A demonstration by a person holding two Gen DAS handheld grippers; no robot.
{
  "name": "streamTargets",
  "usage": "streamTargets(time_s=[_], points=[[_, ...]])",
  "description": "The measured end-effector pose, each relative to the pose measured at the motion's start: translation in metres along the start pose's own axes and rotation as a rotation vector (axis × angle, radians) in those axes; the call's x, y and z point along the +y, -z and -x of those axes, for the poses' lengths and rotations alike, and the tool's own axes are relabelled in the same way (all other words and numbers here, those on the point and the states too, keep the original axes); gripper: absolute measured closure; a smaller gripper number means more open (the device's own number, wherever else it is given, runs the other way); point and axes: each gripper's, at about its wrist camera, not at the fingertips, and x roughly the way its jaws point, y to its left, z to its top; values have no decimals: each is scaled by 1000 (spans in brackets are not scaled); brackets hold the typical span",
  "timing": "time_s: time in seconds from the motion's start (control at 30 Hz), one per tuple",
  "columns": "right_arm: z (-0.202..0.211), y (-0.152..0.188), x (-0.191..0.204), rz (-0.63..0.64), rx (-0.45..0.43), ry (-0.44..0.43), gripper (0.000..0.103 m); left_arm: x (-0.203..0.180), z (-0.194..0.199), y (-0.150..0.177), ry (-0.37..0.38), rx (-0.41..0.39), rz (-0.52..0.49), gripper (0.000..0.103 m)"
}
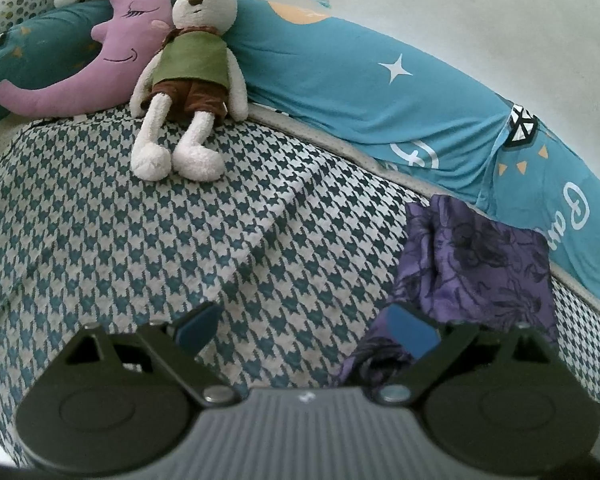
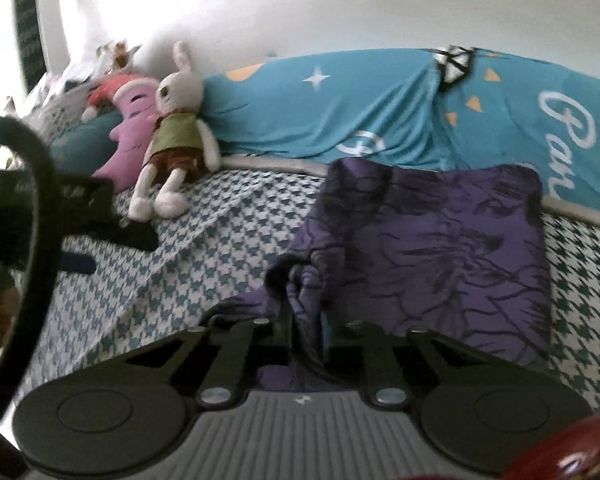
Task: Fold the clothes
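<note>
Purple patterned cloth [image 2: 440, 248] is pinched at its bunched near corner by the right tool [image 2: 306, 328], its long axis running away toward the teal quilt [image 2: 340, 116] (white script reads roughly "Pan"). Left tool [image 1: 304, 324] gapes wide over the houndstooth bed [image 1: 140, 248], its right finger touching the cloth's edge.

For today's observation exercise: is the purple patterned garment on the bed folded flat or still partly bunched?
Partly bunched. The purple garment lies mostly flat on the bed, but its near corner is gathered into wrinkles between the right gripper fingers.
</note>
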Motion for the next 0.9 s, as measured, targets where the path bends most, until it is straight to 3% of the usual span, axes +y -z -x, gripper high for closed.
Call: streamTargets(time_s=[0.17,0.4,0.9], points=[[-15,8,13,59,21,15,85,0,-3,0,-2,9,4,8],[-21,13,17,89,26,15,70,-4,-8,1,5,22,-5,8],[23,6,10,53,3,10,67,-28,-12,8,66,1,-52,7]])
